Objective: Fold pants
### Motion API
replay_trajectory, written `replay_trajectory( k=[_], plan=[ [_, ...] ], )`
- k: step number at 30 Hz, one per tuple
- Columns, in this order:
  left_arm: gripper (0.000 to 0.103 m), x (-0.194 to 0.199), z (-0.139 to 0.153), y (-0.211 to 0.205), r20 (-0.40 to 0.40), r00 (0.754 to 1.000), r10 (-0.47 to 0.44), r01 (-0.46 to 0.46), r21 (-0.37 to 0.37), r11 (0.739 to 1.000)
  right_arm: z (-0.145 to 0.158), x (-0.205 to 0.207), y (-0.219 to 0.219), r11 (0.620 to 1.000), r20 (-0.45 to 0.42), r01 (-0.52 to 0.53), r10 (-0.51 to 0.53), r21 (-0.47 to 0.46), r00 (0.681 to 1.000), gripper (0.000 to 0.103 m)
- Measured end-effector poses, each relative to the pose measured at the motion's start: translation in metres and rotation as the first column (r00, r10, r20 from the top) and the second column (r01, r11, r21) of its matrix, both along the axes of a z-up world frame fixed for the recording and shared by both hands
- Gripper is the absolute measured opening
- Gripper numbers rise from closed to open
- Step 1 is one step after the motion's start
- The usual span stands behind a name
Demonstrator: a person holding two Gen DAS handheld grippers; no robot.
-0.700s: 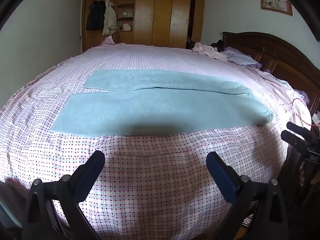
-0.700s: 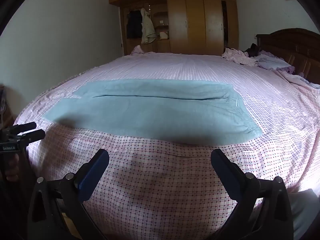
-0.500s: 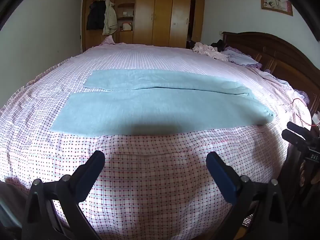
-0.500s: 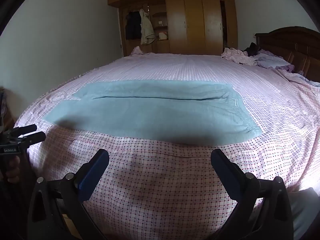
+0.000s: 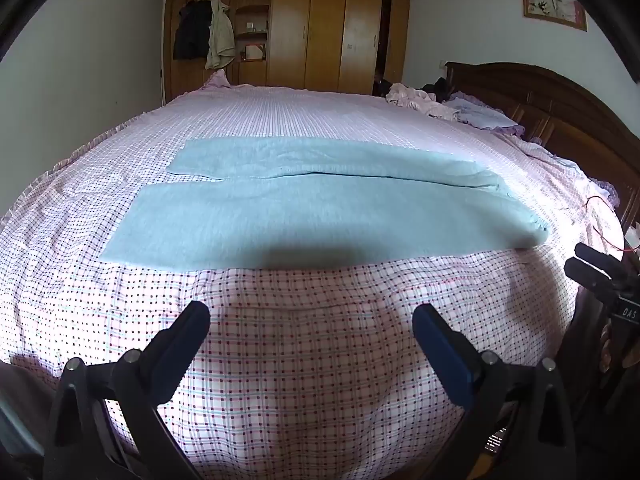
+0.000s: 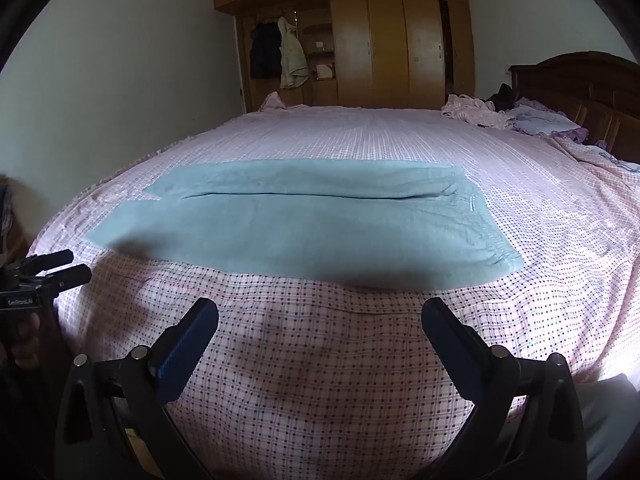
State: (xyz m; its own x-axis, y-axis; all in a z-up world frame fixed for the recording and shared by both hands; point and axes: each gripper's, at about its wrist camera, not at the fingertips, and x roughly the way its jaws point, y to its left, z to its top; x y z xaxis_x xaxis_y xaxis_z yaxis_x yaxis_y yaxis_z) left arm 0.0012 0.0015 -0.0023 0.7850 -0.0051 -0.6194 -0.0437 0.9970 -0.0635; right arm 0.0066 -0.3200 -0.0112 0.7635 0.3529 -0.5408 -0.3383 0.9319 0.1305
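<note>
Light blue pants [image 5: 320,208] [image 6: 304,224] lie flat across the bed, legs side by side pointing left, waistband at the right. My left gripper [image 5: 310,320] hangs open over the bed's near edge, well short of the pants, with nothing between its fingers. My right gripper [image 6: 320,316] is likewise open and empty, just short of the near leg's hem. Each gripper shows at the edge of the other's view: the right one [image 5: 600,276] at far right, the left one [image 6: 48,276] at far left.
The bed [image 5: 312,380] wears a pink checked sheet. A dark wooden headboard [image 5: 560,104] stands at the right, with a pile of pink clothes [image 5: 420,102] and a pillow [image 5: 484,116] near it. A wooden wardrobe [image 5: 320,32] fills the far wall.
None of the pants or the left gripper shifted visibly. The right wrist view has crept slightly toward the pants.
</note>
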Motion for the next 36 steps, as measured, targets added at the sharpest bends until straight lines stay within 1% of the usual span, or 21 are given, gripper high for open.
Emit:
replay_trajectory(
  k=[36],
  plan=[
    [0.103, -0.0034, 0.0003, -0.0030, 0.001, 1.000, -0.009, 0.009, 0.011, 1.000, -0.0028, -0.0013, 0.0009, 1.000, 0.001, -0.006, 0.006, 0.002, 1.000, 0.098]
  ],
)
